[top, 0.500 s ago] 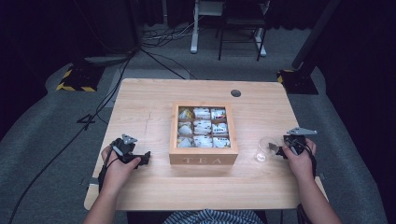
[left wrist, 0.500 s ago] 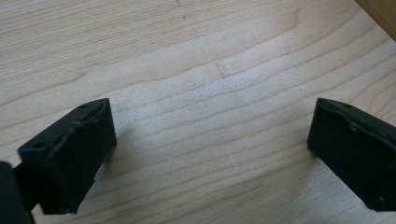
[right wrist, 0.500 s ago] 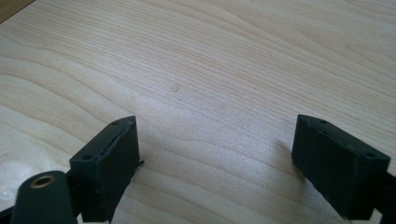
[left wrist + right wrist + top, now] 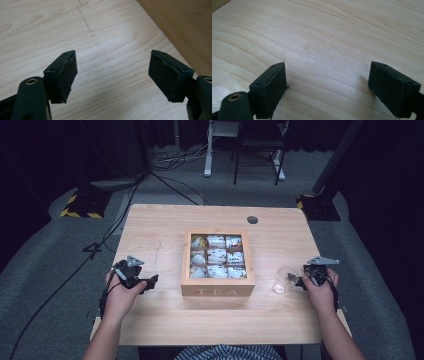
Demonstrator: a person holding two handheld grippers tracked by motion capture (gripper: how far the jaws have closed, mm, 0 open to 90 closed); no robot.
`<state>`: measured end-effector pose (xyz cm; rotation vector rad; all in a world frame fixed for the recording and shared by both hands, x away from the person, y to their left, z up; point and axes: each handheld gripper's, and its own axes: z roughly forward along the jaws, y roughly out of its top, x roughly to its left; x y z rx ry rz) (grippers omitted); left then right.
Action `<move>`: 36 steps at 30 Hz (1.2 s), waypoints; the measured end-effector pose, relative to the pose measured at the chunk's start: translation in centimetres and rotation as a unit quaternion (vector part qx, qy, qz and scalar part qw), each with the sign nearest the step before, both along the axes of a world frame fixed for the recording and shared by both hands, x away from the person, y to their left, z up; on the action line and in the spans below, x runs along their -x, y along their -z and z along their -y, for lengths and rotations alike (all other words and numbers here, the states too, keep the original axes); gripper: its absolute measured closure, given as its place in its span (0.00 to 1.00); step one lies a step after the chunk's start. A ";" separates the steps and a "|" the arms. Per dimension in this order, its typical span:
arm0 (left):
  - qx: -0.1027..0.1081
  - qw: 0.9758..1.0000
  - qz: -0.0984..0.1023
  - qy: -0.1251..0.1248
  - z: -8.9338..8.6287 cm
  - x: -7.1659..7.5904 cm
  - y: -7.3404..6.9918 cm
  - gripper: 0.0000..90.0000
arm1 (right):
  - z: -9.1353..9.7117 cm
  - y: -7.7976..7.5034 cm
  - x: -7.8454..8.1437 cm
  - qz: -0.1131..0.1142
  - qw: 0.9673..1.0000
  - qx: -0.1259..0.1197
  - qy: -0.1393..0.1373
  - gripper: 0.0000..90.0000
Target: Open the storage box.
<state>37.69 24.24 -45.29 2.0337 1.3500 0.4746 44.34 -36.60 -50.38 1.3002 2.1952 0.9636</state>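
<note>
Little has moved since the earlier frame: both hands sit in much the same spots, tea box and glass unshifted. The left gripper (image 4: 150, 281) rests on the table (image 4: 160, 220) w/ jaws spread wide, nothing between them in the left gripper view, just bare wood and the box wall at the upper right corner. The right gripper (image 4: 299, 281) is likewise released, jaws apart over bare tabletop in its own view.

The small clear glass (image 4: 284, 281) stands upright just beside the right gripper's tips, on the side toward the tea box (image 4: 218, 291); touching or not, can't tell. The box sits mid-table, lid off, compartments packed w/ tea bags (image 4: 216, 255).

Key relation: the glass lies straight ahead of the right gripper, between it and the box, so the right hand is far nearer; the left has the whole box in the way. The glass's axis is vertical, so a level side-on approach probably suits, jaws straddling the wall. Risk: nudging it over before closing.
</note>
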 end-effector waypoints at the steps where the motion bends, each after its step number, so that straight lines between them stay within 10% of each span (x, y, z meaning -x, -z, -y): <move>1: 0.000 1.000 0.000 0.000 0.0 0.0 0.0 0.26 | 0.0 0.0 0.0 0.000 1.000 0.000 0.000 0.17; 14: -0.009 0.999 0.022 0.045 2.8 1.6 -2.5 0.27 | 0.0 0.0 0.1 0.000 1.000 0.000 -0.003 0.17; 36: 0.007 0.987 0.031 0.157 7.6 3.1 -3.0 0.26 | 0.0 0.0 0.1 0.000 1.000 0.000 -0.004 0.17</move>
